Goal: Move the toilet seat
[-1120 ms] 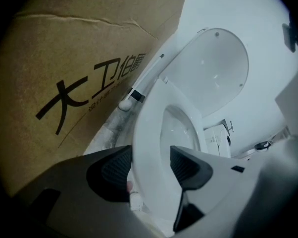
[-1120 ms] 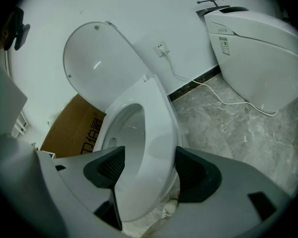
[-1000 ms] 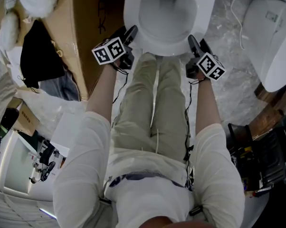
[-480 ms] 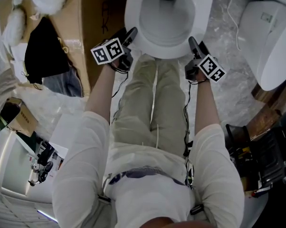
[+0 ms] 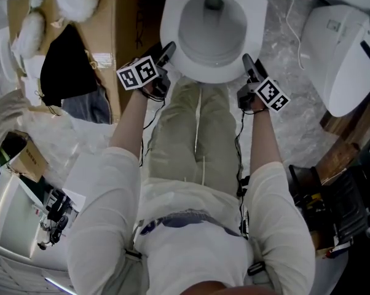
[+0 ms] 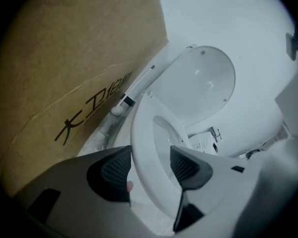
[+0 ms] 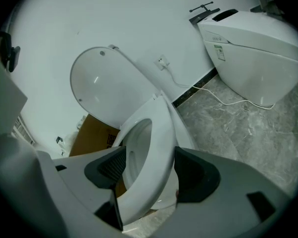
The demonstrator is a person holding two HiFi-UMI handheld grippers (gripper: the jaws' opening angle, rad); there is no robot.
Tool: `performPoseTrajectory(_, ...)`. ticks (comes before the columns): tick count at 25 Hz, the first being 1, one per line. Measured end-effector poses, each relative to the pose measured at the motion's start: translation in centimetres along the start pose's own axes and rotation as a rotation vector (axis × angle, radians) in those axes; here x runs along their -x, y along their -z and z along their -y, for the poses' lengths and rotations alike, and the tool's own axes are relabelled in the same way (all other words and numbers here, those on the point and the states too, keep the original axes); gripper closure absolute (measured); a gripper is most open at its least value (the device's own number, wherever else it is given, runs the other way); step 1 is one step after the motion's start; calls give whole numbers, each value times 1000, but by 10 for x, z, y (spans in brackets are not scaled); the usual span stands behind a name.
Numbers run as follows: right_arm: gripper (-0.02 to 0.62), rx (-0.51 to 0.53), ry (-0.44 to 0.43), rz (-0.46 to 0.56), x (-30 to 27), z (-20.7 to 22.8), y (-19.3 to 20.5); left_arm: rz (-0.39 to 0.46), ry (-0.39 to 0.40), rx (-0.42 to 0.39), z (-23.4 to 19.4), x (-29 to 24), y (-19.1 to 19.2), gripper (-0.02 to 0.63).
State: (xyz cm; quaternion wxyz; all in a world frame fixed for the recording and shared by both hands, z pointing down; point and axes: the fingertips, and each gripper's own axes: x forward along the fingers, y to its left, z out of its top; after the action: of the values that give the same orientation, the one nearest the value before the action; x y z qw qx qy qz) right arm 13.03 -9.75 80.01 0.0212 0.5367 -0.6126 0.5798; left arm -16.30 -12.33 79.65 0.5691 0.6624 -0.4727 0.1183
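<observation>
The left gripper has its two jaws set wide and pressed on the left side of the toilet seat, one ribbed pad on the outer edge of the white rim and the other on its inner edge. The right gripper grips the opposite side of the seat the same way, with the rim filling the gap between its pads. Each gripper carries a cube with black-and-white square markers and no words.

The seat is tilted up off the bowl, with its front end raised between the two grippers. Behind it, the lid stands open against the white wall. From the head view, the person stands at the front of the toilet with both arms reaching forward.

To the left of the toilet, a cardboard box stands close by. Black Chinese characters are printed along its side, but I cannot read them with any certainty.

To the right, a second white toilet sits on the grey marble floor. It bears a small greenish label whose print is too small to read. A white cable runs along the floor from a wall socket.
</observation>
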Motion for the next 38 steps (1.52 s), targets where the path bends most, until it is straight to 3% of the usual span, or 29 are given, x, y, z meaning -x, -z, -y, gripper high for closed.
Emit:
performPoseTrajectory(31,281,-71,-91,139,51,-89,-93,88,32,-45,92,49,-87,367)
performPoseTrajectory(38,279,-93,-115,172,56,-106,-114,136,61,15,109,52,-111,367)
